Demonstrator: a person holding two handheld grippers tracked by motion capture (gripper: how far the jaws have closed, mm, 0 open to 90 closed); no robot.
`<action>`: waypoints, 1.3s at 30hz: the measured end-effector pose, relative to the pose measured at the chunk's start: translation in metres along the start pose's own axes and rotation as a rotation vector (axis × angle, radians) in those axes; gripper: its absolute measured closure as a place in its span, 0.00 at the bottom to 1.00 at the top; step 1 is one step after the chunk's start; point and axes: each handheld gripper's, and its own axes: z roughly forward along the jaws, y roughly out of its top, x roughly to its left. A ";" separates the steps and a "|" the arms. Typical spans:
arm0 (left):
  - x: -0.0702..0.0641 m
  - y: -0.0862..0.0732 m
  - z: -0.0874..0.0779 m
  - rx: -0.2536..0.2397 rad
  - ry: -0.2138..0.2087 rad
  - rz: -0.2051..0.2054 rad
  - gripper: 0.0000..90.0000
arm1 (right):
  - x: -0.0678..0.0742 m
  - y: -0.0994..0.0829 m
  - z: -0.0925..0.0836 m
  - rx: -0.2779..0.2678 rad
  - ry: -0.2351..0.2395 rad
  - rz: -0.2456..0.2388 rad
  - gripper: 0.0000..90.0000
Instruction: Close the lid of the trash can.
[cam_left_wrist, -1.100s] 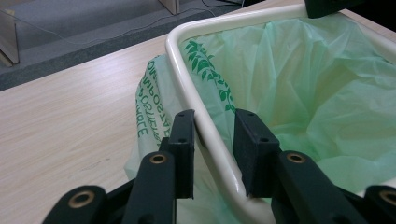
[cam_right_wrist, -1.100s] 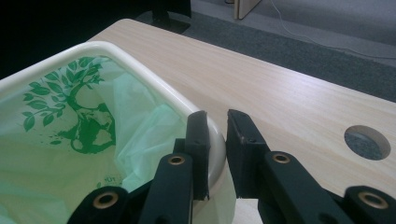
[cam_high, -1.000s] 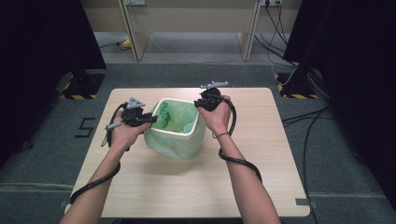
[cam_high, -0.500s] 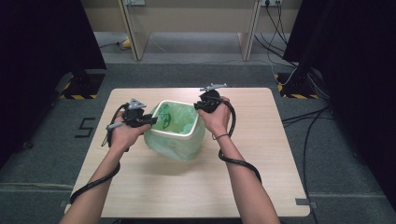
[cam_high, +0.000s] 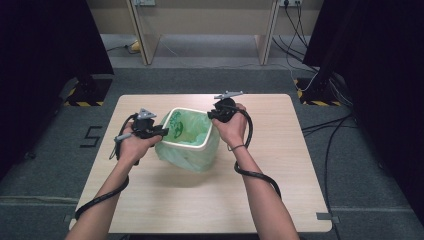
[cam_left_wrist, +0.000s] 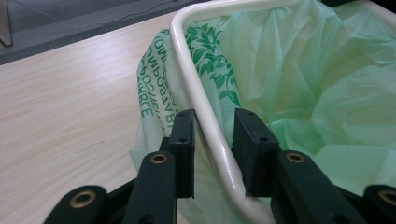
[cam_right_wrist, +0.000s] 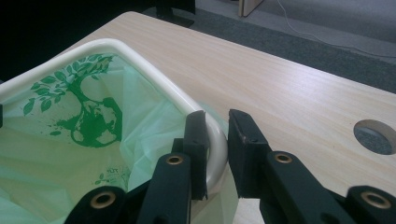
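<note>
A cream plastic bin (cam_high: 186, 145) lined with a pale green bag (cam_high: 186, 161) printed with a dark green tree stands mid-table. The bag's edge folds over the rim and hangs down the outside. My left gripper (cam_high: 159, 132) is at the bin's left side; in the left gripper view it (cam_left_wrist: 215, 117) is shut on the rim (cam_left_wrist: 189, 56), one jaw outside over the bag film (cam_left_wrist: 154, 88), one inside. My right gripper (cam_high: 212, 115) is at the far right corner; in the right gripper view it (cam_right_wrist: 218, 116) is shut on the rim (cam_right_wrist: 140, 58) there, above the liner (cam_right_wrist: 88, 116).
The light wooden table (cam_high: 280, 165) has bare room all around the bin. A round cable hole (cam_right_wrist: 376, 136) lies in the top beyond the right gripper. Cables trail from both grippers along the forearms. Desk legs and floor cables lie behind the table.
</note>
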 end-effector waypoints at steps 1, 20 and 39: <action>0.000 0.000 0.000 -0.001 0.000 0.000 0.77 | 0.000 0.000 0.000 -0.002 0.001 -0.001 0.86; 0.003 -0.004 0.000 -0.045 -0.015 -0.030 0.60 | -0.004 -0.002 0.002 -0.001 0.013 0.025 0.74; 0.011 -0.006 -0.027 -0.135 0.002 -0.058 0.43 | -0.012 0.001 -0.017 -0.032 0.037 0.053 0.57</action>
